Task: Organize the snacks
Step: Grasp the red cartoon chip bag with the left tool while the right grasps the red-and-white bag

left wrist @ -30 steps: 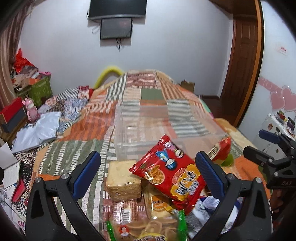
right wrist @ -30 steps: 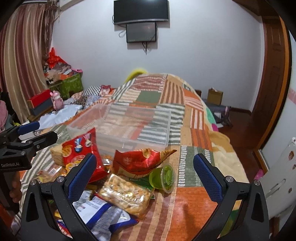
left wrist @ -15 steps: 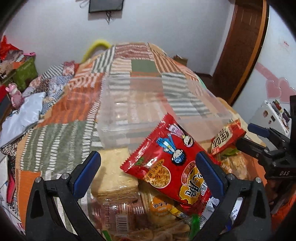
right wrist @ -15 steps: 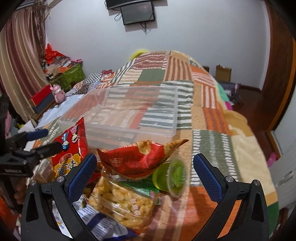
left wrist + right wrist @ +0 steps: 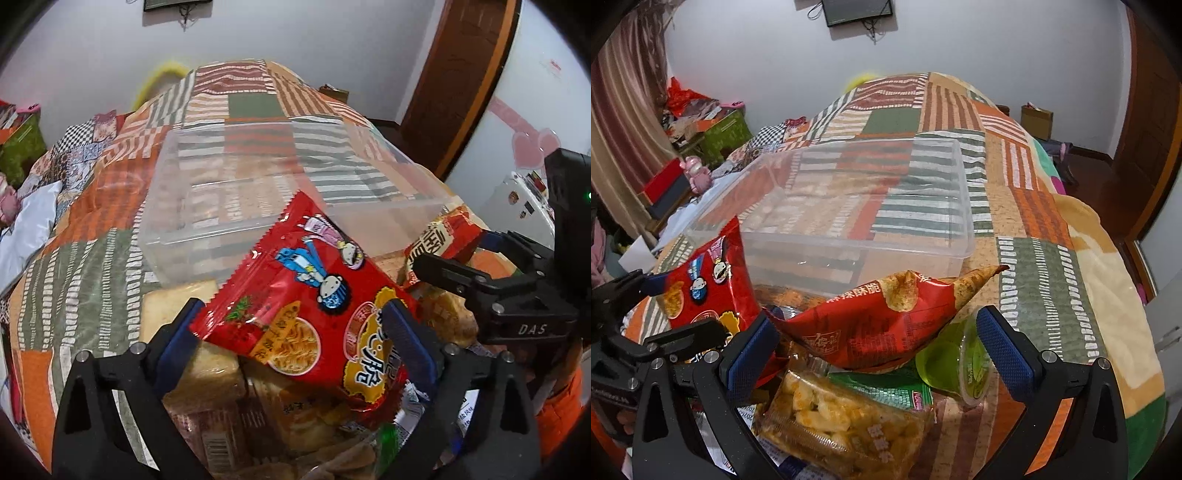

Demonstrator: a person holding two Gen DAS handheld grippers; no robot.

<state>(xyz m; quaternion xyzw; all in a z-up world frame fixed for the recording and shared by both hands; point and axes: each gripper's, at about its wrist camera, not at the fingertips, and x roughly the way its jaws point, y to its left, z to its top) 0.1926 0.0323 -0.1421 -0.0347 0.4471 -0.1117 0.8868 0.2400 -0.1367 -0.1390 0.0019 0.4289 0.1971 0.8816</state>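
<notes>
Both tongs have dropped toward the snack pile at the near end of the bed [image 5: 1071, 280] and tilted further down, so the wall screen that was in plain view a second ago now sits cut off at the top edge. The left tongs [image 5: 295, 332] have begun to close: their blue pads now flank the red noodle bag [image 5: 310, 317], which lies propped on a bread pack [image 5: 195, 373] with its far corner leaning on the near wall of the clear bin [image 5: 236, 236]. The left pad looks to be at the bag's near-left corner and the right pad lies over its right side, but no squeeze shows yet, so the bag is between the jaws and not held. The right tongs [image 5: 879, 350] stand wide apart around the red chip bag [image 5: 886, 325], apart from it, with the green cup [image 5: 956, 362] just inside the right pad and a pack of yellow bites [image 5: 842, 413] below

Compared with a second back the bags fill far more of each view and the bin reads closer; it holds nothing yet. This suggests each hand is settling on its first bag, with every snack left to move into the bin
</notes>
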